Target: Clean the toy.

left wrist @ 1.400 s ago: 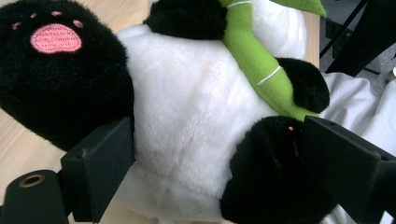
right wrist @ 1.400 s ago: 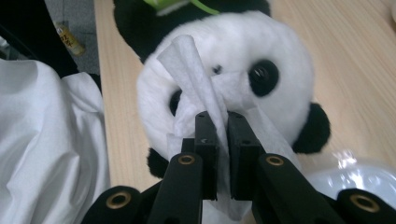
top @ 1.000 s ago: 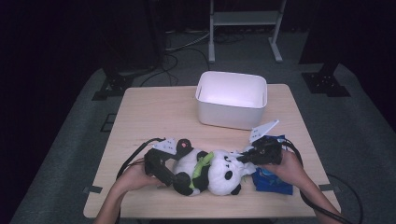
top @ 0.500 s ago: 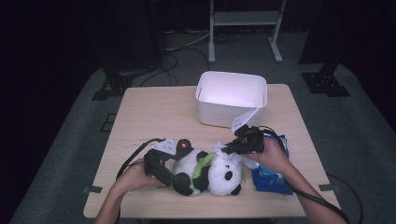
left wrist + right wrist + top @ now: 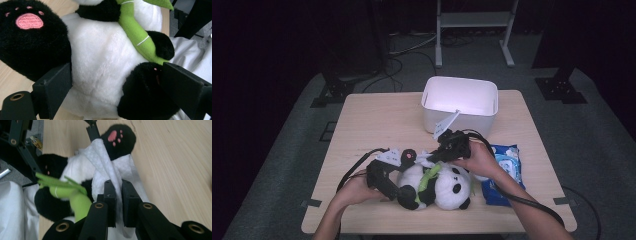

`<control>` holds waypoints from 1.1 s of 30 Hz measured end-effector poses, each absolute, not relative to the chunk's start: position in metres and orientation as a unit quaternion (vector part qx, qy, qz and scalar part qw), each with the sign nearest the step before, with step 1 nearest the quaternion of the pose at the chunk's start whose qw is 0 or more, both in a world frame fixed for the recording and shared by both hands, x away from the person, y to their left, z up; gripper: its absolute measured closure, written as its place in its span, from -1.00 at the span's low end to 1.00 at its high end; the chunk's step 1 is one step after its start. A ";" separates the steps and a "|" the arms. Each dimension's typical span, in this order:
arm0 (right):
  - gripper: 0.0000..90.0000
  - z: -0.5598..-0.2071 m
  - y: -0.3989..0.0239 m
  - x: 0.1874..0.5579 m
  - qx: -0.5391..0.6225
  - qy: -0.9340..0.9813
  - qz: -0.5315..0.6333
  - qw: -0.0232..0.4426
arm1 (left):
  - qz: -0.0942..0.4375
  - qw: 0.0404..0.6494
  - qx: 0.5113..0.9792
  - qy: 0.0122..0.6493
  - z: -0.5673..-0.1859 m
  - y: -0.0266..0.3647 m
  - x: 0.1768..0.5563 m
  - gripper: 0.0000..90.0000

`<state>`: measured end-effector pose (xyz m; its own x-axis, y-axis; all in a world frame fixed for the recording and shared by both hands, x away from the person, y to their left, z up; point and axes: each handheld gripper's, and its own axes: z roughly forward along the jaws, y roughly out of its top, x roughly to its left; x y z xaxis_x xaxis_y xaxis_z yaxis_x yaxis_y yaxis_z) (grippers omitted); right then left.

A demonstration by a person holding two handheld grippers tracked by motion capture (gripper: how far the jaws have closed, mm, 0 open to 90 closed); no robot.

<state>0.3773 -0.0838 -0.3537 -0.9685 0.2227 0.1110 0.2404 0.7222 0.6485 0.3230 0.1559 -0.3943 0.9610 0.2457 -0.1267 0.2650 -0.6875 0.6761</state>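
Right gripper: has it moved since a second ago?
Yes. The right gripper, shut on a white wipe, has moved left, away from the blue wipes pack and over the panda toy, nearer the white bin.

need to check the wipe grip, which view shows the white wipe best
The right gripper view: the white wipe runs from the shut right gripper over the panda. The high view shows a small pale patch; the left gripper view shows white cloth at its right edge.
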 end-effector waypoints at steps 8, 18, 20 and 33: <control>0.84 -0.351 -0.061 0.382 -0.111 -0.928 -0.355 0.011 | -0.014 0.371 0.918 0.139 -0.394 0.156 0.323 -0.79; 0.83 -0.347 -0.042 0.388 -0.103 -0.926 -0.363 0.017 | -0.020 0.377 0.915 0.139 -0.395 0.158 0.324 -0.79; 0.83 -0.347 -0.042 0.385 -0.099 -0.927 -0.361 0.019 | -0.020 0.376 0.916 0.137 -0.394 0.159 0.324 -0.79; 0.82 -0.353 -0.047 0.352 -0.074 -0.931 -0.354 0.049 | -0.035 0.385 0.913 0.131 -0.393 0.162 0.325 -0.79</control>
<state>0.3519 -0.0466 -0.3526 -0.9843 0.1035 0.1432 0.1725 0.7385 0.6519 0.3254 0.1623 -0.3929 0.9633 0.2125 -0.1639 0.2657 -0.6692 0.6939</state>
